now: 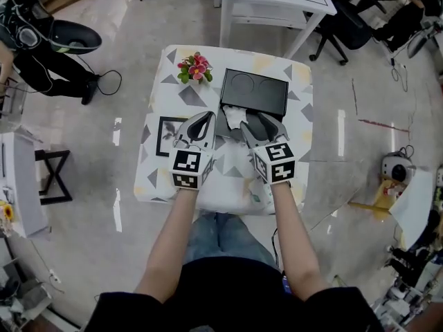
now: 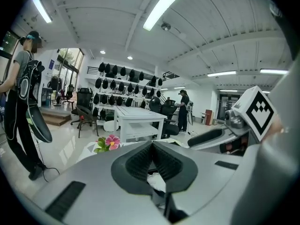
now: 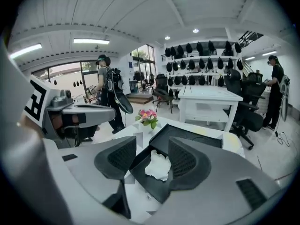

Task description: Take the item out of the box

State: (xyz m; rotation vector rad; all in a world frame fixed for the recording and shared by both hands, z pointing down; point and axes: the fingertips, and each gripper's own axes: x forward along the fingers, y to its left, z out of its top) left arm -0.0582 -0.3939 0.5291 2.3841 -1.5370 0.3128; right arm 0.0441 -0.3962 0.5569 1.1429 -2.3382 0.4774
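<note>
Right gripper (image 3: 152, 145) is spread, lined up on the white crumpled item (image 3: 158, 166), which lies in the open black box (image 3: 145, 175) at lower centre. Left gripper (image 2: 152, 146) is pressed together, with nothing pinched. I judge this the approach; next I'd lower and close on the item. Head view hides the jaw gaps under the gripper bodies; the gripper views show them.

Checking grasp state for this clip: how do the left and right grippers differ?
The left gripper has its jaws together with nothing between them. The right gripper has its jaws apart, framing the white item in the box. Both are side by side near the box.
</note>
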